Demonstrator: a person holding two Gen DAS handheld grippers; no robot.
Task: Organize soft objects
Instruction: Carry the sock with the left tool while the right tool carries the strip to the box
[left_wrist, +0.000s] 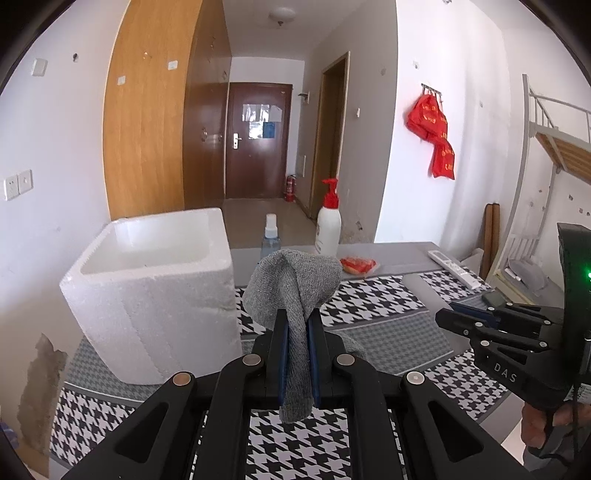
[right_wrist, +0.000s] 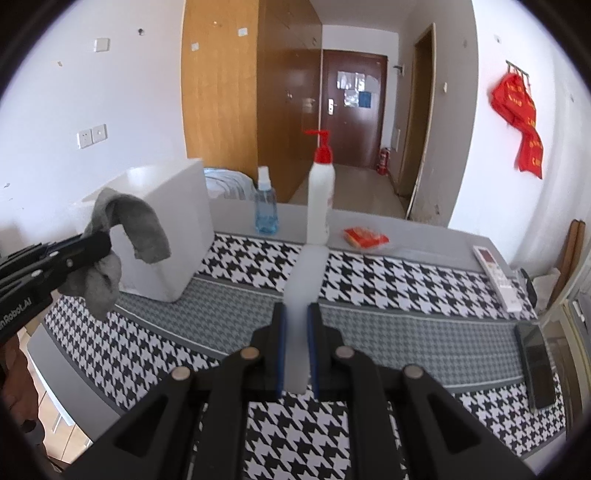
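Left gripper (left_wrist: 297, 332): jaws pinched on a grey sock (left_wrist: 295, 291), which bunches above the tips and hangs through below them. It is off the table, in the air.

Right gripper (right_wrist: 296, 332): jaws clamped on a pale, translucent white strip (right_wrist: 304, 288). It sticks out past the tips and is too blurred to identify. In the left wrist view this gripper sits at 3 o'clock, side-on.

Below both: table with a black-and-white houndstooth cloth (right_wrist: 369, 435).

White foam box (left_wrist: 147, 295), open top, at 9 o'clock of the left gripper in its own view, standing on the cloth. From the right wrist view the sock hangs just in front of the box.

Black phone (right_wrist: 535, 365) at 3 o'clock, near the table edge; white remote (right_wrist: 496, 277) beyond it.

Further back on the grey table edge, 12 o'clock: blue spray bottle (right_wrist: 266, 206), white pump bottle (right_wrist: 320, 192) with a red top, red packet (right_wrist: 364, 238).

Far: brown door (right_wrist: 352, 107); red bags (right_wrist: 521, 122) hang on the wall at 2 o'clock.
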